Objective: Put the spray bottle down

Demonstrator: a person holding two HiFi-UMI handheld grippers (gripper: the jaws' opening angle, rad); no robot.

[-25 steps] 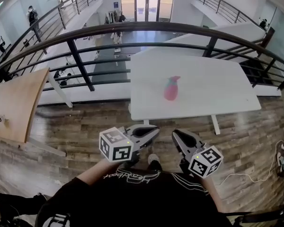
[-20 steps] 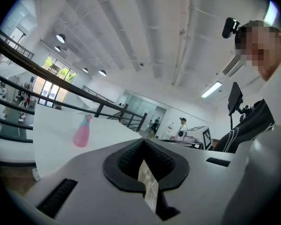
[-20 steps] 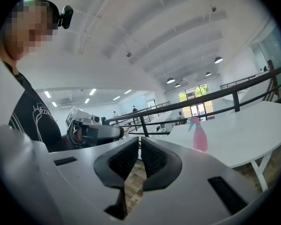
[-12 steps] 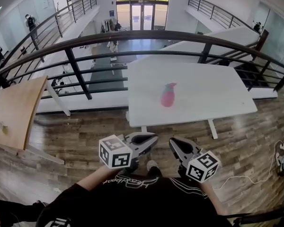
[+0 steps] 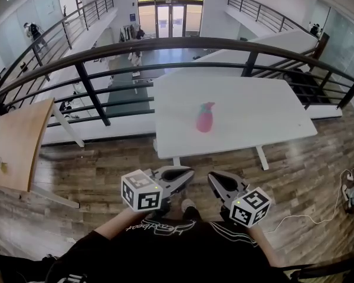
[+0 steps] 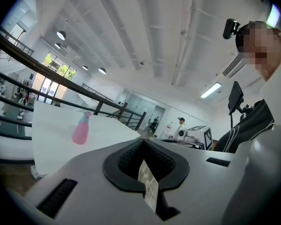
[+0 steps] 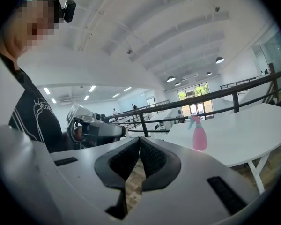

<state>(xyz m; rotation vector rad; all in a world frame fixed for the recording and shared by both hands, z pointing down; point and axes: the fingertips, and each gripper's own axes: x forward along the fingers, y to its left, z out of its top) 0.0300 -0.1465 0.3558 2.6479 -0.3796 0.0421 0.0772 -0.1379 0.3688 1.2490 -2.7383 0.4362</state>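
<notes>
Pink plastic spray bottle with a teal trigger head (image 5: pixel 205 118) is noted upright on the white rectangular tabletop (image 5: pixel 265 117), well apart from both tongs.
Left tongs (image 5: pixel 189 172) and right tongs (image 5: pixel 212 177) are found pressed together, with nothing pinched. The bottle is judged light, rigid-walled and somewhat slick. The narrow neck beneath the trigger is judged the surest hold. Its fill level cannot be determined, so its weight may be underestimated. No other container is seen on the tabletop.
</notes>
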